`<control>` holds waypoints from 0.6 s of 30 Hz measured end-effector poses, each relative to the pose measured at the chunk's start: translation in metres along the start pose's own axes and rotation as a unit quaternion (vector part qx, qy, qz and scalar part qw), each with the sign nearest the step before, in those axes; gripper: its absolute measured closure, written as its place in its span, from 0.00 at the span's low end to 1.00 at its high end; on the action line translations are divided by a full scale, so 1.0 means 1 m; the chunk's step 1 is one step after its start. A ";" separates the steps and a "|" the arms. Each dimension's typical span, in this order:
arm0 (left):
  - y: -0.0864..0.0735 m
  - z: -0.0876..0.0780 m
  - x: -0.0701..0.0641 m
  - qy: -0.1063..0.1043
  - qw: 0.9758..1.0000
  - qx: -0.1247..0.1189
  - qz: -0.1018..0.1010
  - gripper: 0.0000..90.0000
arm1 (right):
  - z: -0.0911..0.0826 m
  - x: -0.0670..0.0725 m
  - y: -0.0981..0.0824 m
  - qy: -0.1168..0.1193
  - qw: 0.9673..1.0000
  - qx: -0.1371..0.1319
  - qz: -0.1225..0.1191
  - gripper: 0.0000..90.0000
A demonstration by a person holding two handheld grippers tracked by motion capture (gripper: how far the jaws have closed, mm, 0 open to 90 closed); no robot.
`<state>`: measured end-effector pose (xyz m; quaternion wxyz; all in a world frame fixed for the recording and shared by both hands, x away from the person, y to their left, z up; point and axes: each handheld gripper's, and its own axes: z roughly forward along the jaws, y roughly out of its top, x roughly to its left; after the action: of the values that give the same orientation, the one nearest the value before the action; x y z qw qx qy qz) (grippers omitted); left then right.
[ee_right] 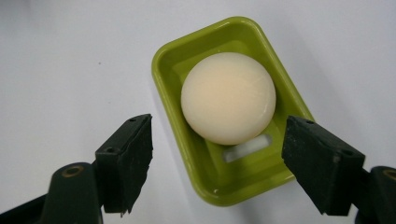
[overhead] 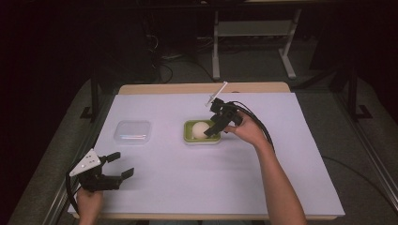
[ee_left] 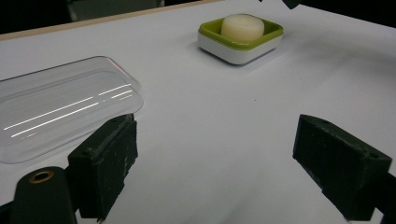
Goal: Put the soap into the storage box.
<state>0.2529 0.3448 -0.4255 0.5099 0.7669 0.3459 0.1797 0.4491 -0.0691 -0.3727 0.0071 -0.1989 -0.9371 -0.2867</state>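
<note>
A round cream soap bar [overhead: 200, 129] [ee_right: 228, 103] [ee_left: 242, 26] lies in a green soap dish [overhead: 189, 136] [ee_right: 231, 179] [ee_left: 241, 45] with a white base, at the middle of the table. My right gripper [overhead: 215, 126] [ee_right: 219, 163] hangs open just above the dish, jaws wide on either side of its near end, touching nothing. A clear plastic lid [overhead: 133, 131] [ee_left: 56, 107] lies flat to the left of the dish. My left gripper [overhead: 120, 165] [ee_left: 219, 172] rests open near the table's front left corner, with nothing between its jaws.
A white sheet [overhead: 281, 154] covers the wooden table [overhead: 202, 88]. Bare sheet stretches right of the dish and along the front. Dark floor and a white stand's legs [overhead: 253, 51] lie beyond the far edge.
</note>
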 end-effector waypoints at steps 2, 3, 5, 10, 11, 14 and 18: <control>0.000 0.000 0.000 0.000 1.000 0.000 0.000 0.15 | -0.003 0.001 -0.002 -0.003 1.000 0.002 -0.001 0.26; 0.000 0.000 0.000 0.000 1.000 0.000 0.001 0.15 | -0.004 0.002 -0.003 -0.005 1.000 -0.005 0.000 0.26; 0.000 0.000 0.000 0.000 1.000 0.001 0.002 0.15 | -0.006 0.002 -0.006 -0.004 1.000 -0.010 0.001 0.26; 0.000 0.001 -0.001 -0.001 1.000 0.003 0.000 0.15 | -0.009 0.005 -0.013 -0.003 1.000 -0.019 0.001 0.26; 0.000 0.001 -0.001 -0.001 1.000 0.002 0.000 0.15 | -0.009 0.006 -0.014 -0.001 1.000 -0.018 0.004 0.26; 0.000 0.001 -0.002 -0.002 1.000 0.003 0.001 0.15 | -0.011 0.008 -0.018 -0.003 1.000 -0.022 0.005 0.25; 0.000 0.001 -0.002 -0.001 1.000 0.003 0.002 0.15 | -0.015 0.009 -0.024 -0.002 1.000 -0.028 0.012 0.26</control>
<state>0.2523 0.3432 -0.4257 0.5075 0.7691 0.3449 0.1788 0.4299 -0.0922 -0.3720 0.0032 -0.2111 -0.9261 -0.3126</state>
